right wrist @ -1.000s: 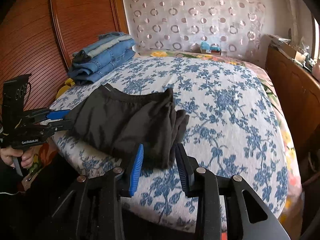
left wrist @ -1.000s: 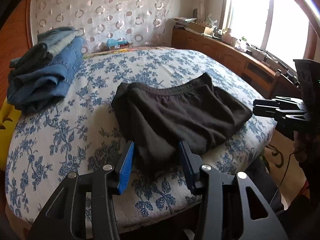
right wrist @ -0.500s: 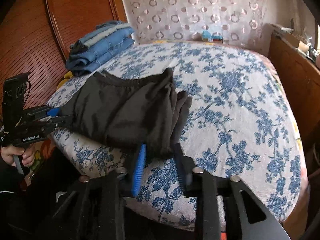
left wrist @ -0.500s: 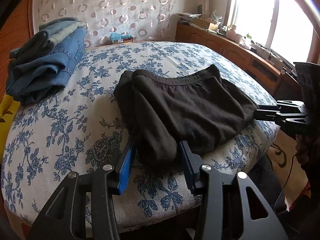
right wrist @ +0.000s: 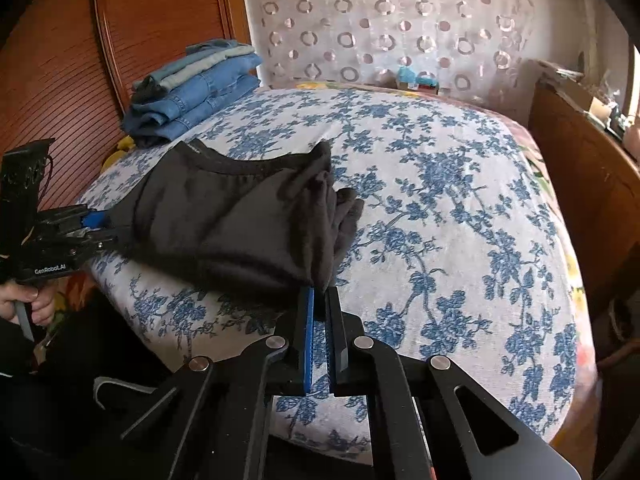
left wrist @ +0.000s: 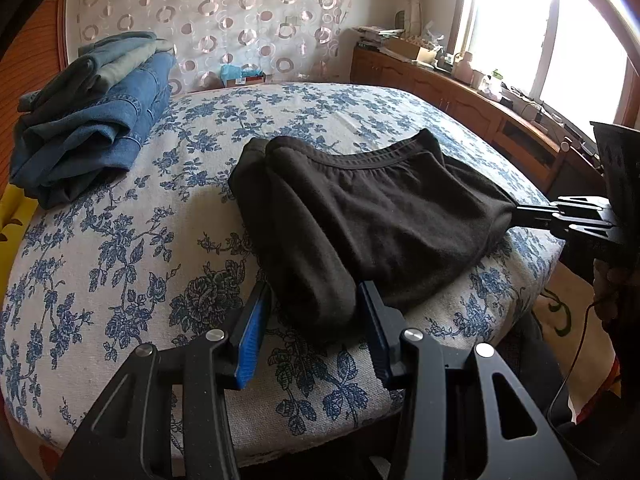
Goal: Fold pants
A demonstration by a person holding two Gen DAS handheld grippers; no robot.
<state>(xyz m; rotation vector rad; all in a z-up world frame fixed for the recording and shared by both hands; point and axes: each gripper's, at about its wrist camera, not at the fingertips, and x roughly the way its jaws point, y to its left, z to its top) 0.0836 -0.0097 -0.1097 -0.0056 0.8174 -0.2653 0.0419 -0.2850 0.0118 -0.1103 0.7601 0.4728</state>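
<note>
Folded black pants [left wrist: 360, 208] lie near the front edge of the floral bed [left wrist: 120, 240]. My left gripper [left wrist: 314, 300] is open, with its jaws either side of the pants' near left corner. In the right wrist view my right gripper [right wrist: 320, 296] is shut on the near right corner of the pants [right wrist: 240, 224]. The right gripper also shows in the left wrist view [left wrist: 520, 212] at the pants' right edge. The left gripper shows in the right wrist view [right wrist: 108, 232] at the pants' left edge.
A stack of folded blue jeans [left wrist: 88, 108] lies at the bed's far left by the wooden headboard [right wrist: 80, 60]. A wooden cabinet [left wrist: 460, 92] with clutter runs under the window on the right. The bed's front edge is just below both grippers.
Both grippers moved forward onto the pants' near corners. The right gripper went from open to shut on the fabric. The left gripper stays open around its corner.
</note>
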